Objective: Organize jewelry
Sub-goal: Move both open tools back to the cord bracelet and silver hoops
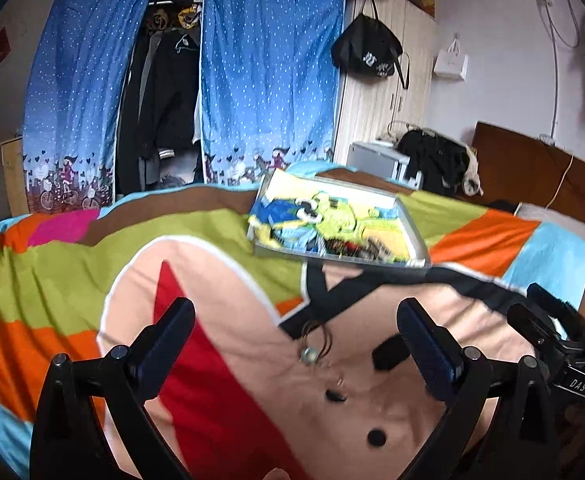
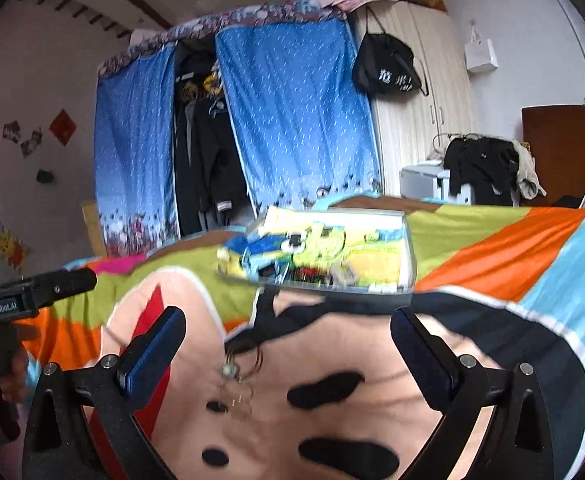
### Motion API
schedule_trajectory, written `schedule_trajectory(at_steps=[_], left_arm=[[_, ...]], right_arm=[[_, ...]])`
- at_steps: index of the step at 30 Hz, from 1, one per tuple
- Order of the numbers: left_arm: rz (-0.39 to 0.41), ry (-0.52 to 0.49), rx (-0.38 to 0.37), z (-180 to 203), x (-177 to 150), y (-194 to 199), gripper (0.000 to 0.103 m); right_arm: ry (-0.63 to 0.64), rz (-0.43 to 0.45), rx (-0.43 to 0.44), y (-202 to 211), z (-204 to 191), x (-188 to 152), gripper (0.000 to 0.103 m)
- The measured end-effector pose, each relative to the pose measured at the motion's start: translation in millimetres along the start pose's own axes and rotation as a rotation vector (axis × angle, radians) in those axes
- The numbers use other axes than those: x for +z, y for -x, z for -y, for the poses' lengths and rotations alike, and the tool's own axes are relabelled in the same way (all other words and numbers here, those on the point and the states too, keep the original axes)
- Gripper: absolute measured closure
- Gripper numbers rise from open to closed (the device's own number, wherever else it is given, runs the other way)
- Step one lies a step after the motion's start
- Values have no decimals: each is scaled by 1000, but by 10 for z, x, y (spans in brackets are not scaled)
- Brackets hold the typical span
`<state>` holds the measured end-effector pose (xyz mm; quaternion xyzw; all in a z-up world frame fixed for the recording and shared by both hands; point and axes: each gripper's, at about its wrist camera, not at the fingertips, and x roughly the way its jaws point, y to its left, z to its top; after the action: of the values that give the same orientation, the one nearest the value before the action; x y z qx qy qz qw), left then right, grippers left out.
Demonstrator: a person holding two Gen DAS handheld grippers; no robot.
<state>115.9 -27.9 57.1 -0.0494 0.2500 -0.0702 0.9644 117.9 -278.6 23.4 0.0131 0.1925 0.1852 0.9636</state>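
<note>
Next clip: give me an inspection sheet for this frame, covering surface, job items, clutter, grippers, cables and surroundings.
Surface: bed under a striped cartoon blanket.
Job's things: jewelry pile with a pendant and thin cord on the blanket; shallow cartoon-print box open behind it.
Clutter: nothing seen near the jewelry.
Grippers: left gripper and right gripper both open, empty, above the blanket.
Cables: a cord hangs over the headboard.
Surroundings: blue fabric wardrobe, black bag, dark clothes on a small cabinet.
</note>
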Motion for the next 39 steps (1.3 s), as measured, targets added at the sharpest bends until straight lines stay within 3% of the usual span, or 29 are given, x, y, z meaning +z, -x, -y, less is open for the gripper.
schedule_trajectory(at_steps=[7,16,26,39], left_arm=[[-46,-19,46,-116,-390,58,4],[-152,-44,47,-266,-681,-133,4],[-289,-50,38,-448,-854,-525,4],[-375,30,19,-721,-861,-974,4]], right_arm=[[8,-65,-13,76,-147,-205,0],[-11,-156,-34,19,-179,-405,0],[-12,-280,-67,-308,-154,-611,0],[-6,-426,-78,-796,-133,-854,0]])
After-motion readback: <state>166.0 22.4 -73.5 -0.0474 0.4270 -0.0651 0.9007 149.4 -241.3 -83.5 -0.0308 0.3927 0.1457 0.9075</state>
